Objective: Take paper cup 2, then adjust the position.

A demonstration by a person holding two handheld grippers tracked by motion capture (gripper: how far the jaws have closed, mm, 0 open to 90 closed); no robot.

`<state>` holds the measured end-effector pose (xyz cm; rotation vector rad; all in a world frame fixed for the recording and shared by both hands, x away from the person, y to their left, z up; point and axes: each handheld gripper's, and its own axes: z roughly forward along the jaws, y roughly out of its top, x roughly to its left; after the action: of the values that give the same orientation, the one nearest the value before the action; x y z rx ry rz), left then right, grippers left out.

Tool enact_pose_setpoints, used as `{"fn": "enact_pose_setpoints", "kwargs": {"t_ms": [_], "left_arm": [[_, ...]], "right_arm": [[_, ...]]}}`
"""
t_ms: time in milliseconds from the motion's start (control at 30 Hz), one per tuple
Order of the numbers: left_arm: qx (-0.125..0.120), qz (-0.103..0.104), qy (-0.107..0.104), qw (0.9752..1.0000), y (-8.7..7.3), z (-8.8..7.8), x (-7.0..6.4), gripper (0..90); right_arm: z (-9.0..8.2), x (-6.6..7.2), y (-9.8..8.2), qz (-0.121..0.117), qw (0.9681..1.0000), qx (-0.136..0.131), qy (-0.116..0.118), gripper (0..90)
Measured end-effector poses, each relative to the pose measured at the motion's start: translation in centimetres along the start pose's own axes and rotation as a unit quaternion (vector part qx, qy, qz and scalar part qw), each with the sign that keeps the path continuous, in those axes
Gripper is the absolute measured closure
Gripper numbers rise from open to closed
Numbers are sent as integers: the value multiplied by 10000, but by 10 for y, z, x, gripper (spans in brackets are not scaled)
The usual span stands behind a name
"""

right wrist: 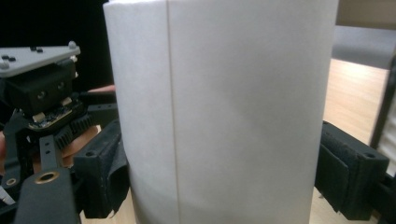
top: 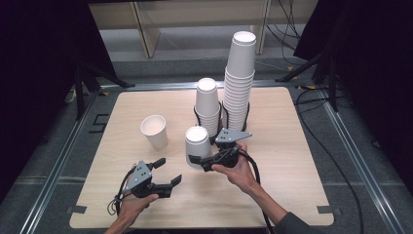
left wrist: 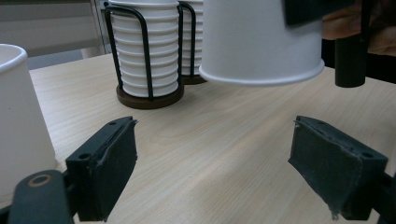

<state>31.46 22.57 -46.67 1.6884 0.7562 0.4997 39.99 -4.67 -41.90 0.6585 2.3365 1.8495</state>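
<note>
Paper cup [top: 197, 146]: plain white, upside down, hanging just clear of the desk [top: 282, 185] in front of the wire rack [top: 210, 122] of stacked cups, my right fingers [right wrist: 100, 172] pinching its side wall. It's light, thin-walled and crushes easily, so squeeze gently near the stiffer rolled rim. My left fingers [left wrist: 109, 163] are spread and empty, well in front of the rack.

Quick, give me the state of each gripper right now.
Left gripper: open, jaws wide apart over the table, holding nothing.
Right gripper: shut on an upside-down paper cup, lifted off the table.
</note>
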Motion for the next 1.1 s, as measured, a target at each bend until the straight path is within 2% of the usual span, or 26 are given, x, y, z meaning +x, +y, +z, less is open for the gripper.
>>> {"fn": "enact_pose_setpoints", "kwargs": {"t_ms": [100, 167, 200, 333, 400, 467, 633, 667, 700, 767, 833, 900, 967, 1100], "left_arm": [[-114, -27, -74, 9999, -1, 2, -1, 140], [-92, -23, -64, 9999, 0, 1, -1, 140], [-29, -8, -34, 10000, 0, 0, -1, 140], [-28, -8, -47, 10000, 0, -1, -1, 140], [-127, -44, -115, 9998, 0, 1, -1, 140], [-21, -6, -80, 10000, 0, -1, -1, 140], [-24, -17, -98, 9999, 1, -1, -2, 140], [-21, -13, -98, 9999, 1, -1, -2, 140], [-53, -17, -107, 9999, 1, -1, -2, 140], [-143, -37, -150, 9998, 0, 0, -2, 140], [-47, -26, -103, 9999, 1, -2, -2, 140], [-60, -35, -110, 9999, 1, -2, -2, 139], [-65, -32, -136, 9999, 2, -2, -2, 133], [-84, -44, -172, 9998, 3, -2, -2, 135]], "right_arm": [[5, 3, -1, -73, 10000, 3, 34, 163], [8, 5, -1, -70, 9999, 20, 118, 163], [8, 6, -1, -109, 9999, 47, 94, 163], [11, 9, -1, -96, 9998, 31, 144, 163], [12, 10, -1, -105, 9998, 6, 157, 163], [13, 11, -1, -94, 9998, 21, 177, 163], [15, 14, -1, -97, 9997, 27, 239, 163], [16, 15, -2, -30, 9995, 15, 317, 163], [16, 15, -1, -149, 9996, 13, 246, 163], [17, 17, -2, -104, 9995, 47, 289, 163], [19, 18, -2, -135, 9994, 14, 312, 163], [20, 19, -2, -164, 9994, 24, 304, 163], [20, 22, -2, -87, 9995, 118, 280, 163], [23, 20, -2, -217, 9992, 4, 321, 163]]}}
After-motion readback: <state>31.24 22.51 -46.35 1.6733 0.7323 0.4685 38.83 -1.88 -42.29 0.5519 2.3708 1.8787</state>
